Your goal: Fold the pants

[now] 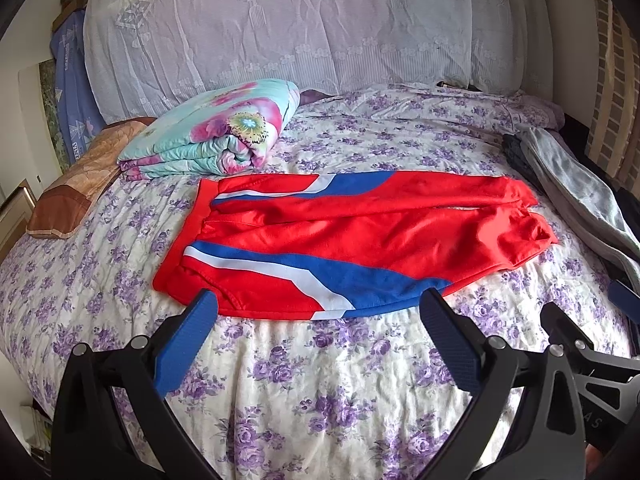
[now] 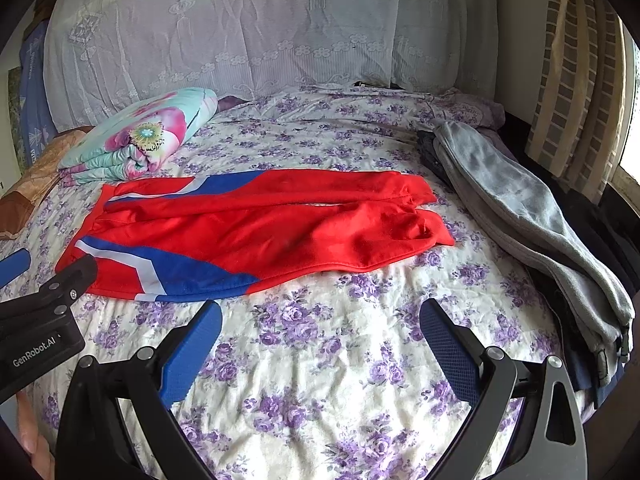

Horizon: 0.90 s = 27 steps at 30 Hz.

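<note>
Red pants point(image 1: 352, 236) with blue and white side stripes lie flat on the bed, waistband to the left, leg ends to the right. They also show in the right wrist view point(image 2: 256, 232). My left gripper point(image 1: 320, 308) is open and empty, its blue fingertips just in front of the pants' near edge. My right gripper point(image 2: 320, 316) is open and empty, hovering over the bedspread in front of the pants' legs. The left gripper shows at the left of the right wrist view point(image 2: 48, 292).
A purple-flowered bedspread point(image 1: 320, 380) covers the bed. A folded floral quilt point(image 1: 216, 136) and a brown pillow point(image 1: 76, 184) lie at the back left. Grey and dark clothes point(image 2: 520, 216) lie along the right edge. A lace curtain point(image 1: 304, 24) hangs behind.
</note>
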Available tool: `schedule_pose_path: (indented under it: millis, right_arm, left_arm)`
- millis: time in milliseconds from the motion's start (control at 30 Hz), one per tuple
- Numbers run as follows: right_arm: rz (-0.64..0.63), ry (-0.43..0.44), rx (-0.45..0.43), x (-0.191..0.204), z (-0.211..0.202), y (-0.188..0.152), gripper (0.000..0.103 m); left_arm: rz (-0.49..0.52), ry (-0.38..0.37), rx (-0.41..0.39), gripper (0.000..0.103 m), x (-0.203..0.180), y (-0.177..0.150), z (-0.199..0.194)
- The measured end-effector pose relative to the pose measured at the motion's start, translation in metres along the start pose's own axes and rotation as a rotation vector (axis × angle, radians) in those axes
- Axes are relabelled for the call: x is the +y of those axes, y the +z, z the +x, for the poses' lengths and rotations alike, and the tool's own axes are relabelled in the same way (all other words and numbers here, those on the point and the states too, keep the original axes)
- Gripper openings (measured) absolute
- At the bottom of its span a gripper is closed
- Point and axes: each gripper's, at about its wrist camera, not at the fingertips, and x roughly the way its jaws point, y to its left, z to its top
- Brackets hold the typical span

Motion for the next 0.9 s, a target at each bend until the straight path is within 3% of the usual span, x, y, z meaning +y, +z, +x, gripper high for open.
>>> schedule_pose_path:
  millis: [900]
  right_arm:
    - [-0.008,-0.003,0.002,0.0074,0.0012,-0.0051,0.100]
  left_arm:
    - [-0.013,-0.001,0.009,0.098,0.0067,-0.0039,0.0033]
